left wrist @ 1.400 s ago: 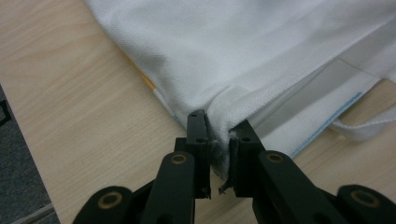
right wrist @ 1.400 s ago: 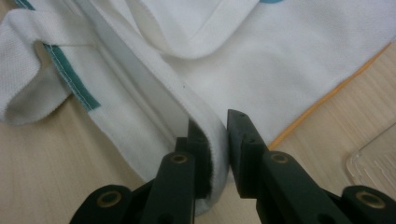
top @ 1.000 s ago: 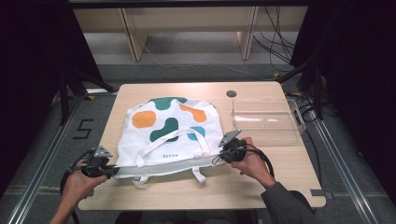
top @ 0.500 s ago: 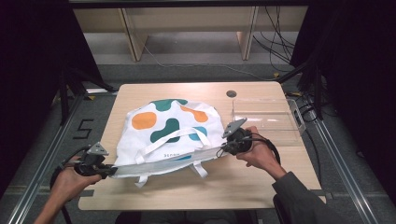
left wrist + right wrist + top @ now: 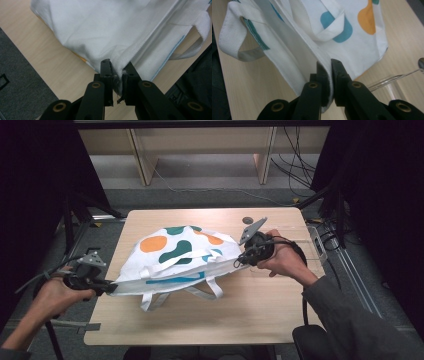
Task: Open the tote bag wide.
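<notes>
Table: light wood table [image 5: 240, 320], with a clear tray [image 5: 312, 251] at its right edge and a dark round spot [image 5: 247, 220] near the far edge.
Room: grey floor, wooden shelf legs behind, black curtains at both sides.
Bag: one white bag [image 5: 180, 257] with orange, green and blue patches, lying at the table middle, its rim stretched between both grippers; two straps [image 5: 207, 292] hang toward the near side.
Left gripper [image 5: 107, 287]: jaws clamped on the left corner of the bag rim, beyond the left table edge.
Right gripper [image 5: 239, 263]: jaws clamped on the right corner of the rim.
Change: the rim is now lifted higher and turned; the right gripper moved farther away, the left one moved outward.
Count: one bag, two straps, two grippers, one tray.
</notes>
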